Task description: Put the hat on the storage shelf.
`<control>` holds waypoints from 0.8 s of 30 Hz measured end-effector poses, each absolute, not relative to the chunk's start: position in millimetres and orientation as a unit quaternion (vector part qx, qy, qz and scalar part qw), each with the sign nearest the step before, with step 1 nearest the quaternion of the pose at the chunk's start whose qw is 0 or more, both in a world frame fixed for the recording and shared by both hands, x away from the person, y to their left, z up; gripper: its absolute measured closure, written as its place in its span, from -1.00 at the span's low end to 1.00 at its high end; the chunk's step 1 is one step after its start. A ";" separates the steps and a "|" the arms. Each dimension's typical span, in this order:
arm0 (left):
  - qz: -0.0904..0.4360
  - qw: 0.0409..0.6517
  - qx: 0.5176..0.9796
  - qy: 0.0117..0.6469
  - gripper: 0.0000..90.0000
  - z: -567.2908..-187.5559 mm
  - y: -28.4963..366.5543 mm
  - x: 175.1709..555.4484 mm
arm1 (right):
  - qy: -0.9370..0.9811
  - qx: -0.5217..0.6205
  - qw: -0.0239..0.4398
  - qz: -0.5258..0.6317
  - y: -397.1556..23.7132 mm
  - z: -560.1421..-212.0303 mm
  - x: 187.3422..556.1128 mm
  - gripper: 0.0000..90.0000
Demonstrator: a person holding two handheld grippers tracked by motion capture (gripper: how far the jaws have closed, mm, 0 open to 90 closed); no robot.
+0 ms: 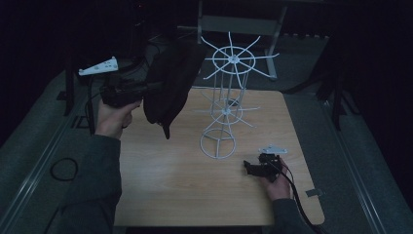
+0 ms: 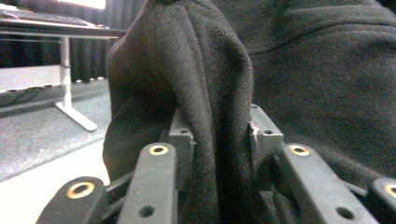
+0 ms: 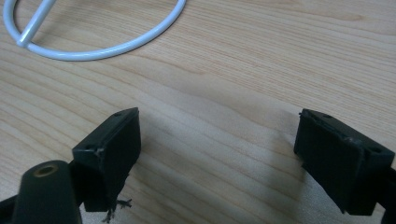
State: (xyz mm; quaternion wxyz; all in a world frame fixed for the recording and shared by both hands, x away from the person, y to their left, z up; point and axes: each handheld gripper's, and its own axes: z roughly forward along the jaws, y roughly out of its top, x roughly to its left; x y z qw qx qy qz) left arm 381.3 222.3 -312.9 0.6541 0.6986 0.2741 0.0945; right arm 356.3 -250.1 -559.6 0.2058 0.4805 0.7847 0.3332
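A black cloth point(image 1: 170, 83) hangs in the air at the upper left, its top reaching toward the upper spokes of a white wire rack point(image 1: 229, 97) that stands on the wooden table point(image 1: 170, 185). My left gripper point(image 1: 146, 90) is raised at the cloth's left side. In the left gripper view a thick fold of the cloth point(image 2: 303, 70) stands between the parted jaws of the left gripper point(image 2: 217, 135), loose rather than pinched. My right gripper point(image 1: 249, 168) rests low on the table, right of the rack's base ring point(image 3: 93, 51). The right gripper point(image 3: 217, 154) is open, with bare wood between its pads.
A grey desk frame point(image 1: 238, 24) stands behind the table, and its leg point(image 2: 65, 70) is seen past the cloth. A black cable loop point(image 1: 64, 169) lies on the floor at the left. The table's front half point(image 1: 185, 195) is bare wood.
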 end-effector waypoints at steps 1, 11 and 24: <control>0.095 0.653 0.700 0.274 0.48 -313.1 221.7 381.3 | 0.785 0.480 0.206 0.333 -250.1 -559.6 356.3 -0.68; 0.093 0.655 0.694 0.285 0.15 -314.1 219.8 383.2 | 0.785 0.480 0.206 0.333 -250.2 -559.6 356.4 -0.68; 0.107 0.659 0.682 0.298 -0.07 -312.1 226.2 380.9 | 0.785 0.481 0.207 0.333 -250.2 -559.6 356.4 -0.68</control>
